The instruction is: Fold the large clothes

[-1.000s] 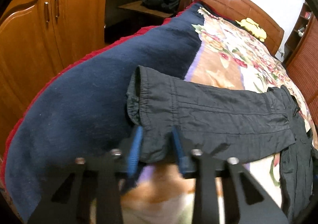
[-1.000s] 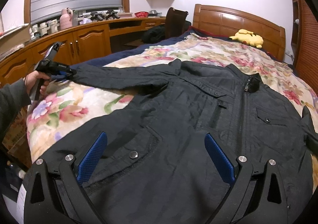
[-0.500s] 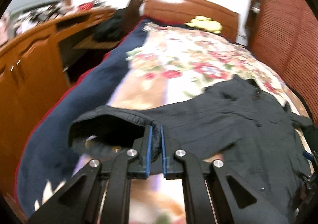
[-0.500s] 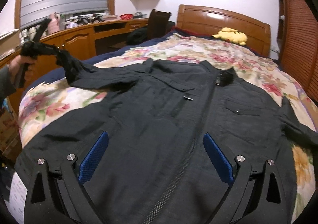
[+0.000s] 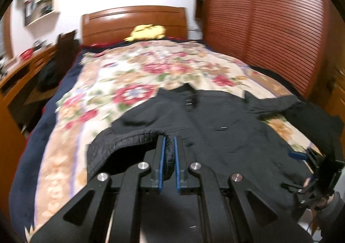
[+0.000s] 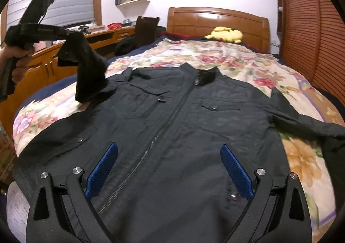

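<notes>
A black zip jacket (image 6: pixel 172 113) lies front-up on the flowered bedspread (image 6: pixel 215 55), collar toward the headboard. My left gripper (image 5: pixel 169 141) is shut on the cuff of the jacket's left sleeve (image 5: pixel 133 141) and holds it lifted above the bed. In the right wrist view the left gripper (image 6: pixel 62 34) shows at upper left with the sleeve (image 6: pixel 88 70) hanging from it. My right gripper (image 6: pixel 169 154) is open and empty, low over the jacket's hem near the zip. The other sleeve (image 6: pixel 306 122) lies stretched out to the right.
A yellow plush toy (image 6: pixel 226 34) lies by the wooden headboard (image 6: pixel 215 18). A wooden desk and cabinets (image 6: pixel 49 59) run along the left side with a chair (image 6: pixel 146 29) holding dark clothes. A slatted wooden wardrobe (image 6: pixel 312 27) stands on the right.
My left gripper closed on the sleeve cuff, lifted it off the bed and swung it inward over the jacket. My right gripper shifted right toward the zip and stayed open.
</notes>
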A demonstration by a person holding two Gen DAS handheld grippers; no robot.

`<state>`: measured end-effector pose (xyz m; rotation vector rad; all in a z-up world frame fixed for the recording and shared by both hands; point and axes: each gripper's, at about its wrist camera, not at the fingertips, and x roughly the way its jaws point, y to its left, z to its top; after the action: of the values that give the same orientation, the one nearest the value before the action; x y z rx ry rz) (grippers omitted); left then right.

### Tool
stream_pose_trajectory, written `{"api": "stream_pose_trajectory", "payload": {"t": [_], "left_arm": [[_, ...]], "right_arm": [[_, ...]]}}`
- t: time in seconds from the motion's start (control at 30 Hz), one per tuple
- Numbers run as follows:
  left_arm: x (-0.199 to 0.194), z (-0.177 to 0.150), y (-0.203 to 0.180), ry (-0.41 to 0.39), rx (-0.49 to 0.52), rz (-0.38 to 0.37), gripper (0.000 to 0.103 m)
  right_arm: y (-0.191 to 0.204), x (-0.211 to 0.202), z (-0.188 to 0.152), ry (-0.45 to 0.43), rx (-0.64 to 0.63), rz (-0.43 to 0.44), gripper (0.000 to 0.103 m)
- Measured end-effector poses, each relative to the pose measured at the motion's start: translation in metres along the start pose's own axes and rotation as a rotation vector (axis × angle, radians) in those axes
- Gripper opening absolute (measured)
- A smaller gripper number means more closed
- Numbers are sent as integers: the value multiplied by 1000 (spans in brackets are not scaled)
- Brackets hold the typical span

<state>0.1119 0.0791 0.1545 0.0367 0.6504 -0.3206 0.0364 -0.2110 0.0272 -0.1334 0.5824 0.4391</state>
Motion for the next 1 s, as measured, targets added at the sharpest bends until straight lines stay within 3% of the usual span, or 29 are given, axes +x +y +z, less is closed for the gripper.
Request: {"api": "stream_pose_trajectory", "payload": {"t": [0.27, 0.37, 0.47, 0.53, 0.6, 0.8, 1.0], "left_arm": [[-1, -10, -78, 19, 56, -33, 7], [0, -21, -83, 28, 63, -57, 10], [-6, -32, -86, 10, 76, -36, 21], [-10, -39, -83, -4, 77, -17, 36], [-14, -46, -74, -7, 62, -8, 41], [-26, -79, -41, -18, 27, 61, 53], [-36, -128, 0, 7, -38, 104, 55]], "right_arm": [[-21, -15, -7, -2, 32, -15, 98], [-24, -17, -6, -4, 40, -16, 98], [-24, -16, -6, -4, 50, -8, 98], [-22, -15, -4, -2, 51, 0, 98], [-18, -12, -2, 2, 47, 9, 98], [3, 6, 11, 17, 11, 79, 89], [36, 39, 30, 46, -55, 148, 80]]}}
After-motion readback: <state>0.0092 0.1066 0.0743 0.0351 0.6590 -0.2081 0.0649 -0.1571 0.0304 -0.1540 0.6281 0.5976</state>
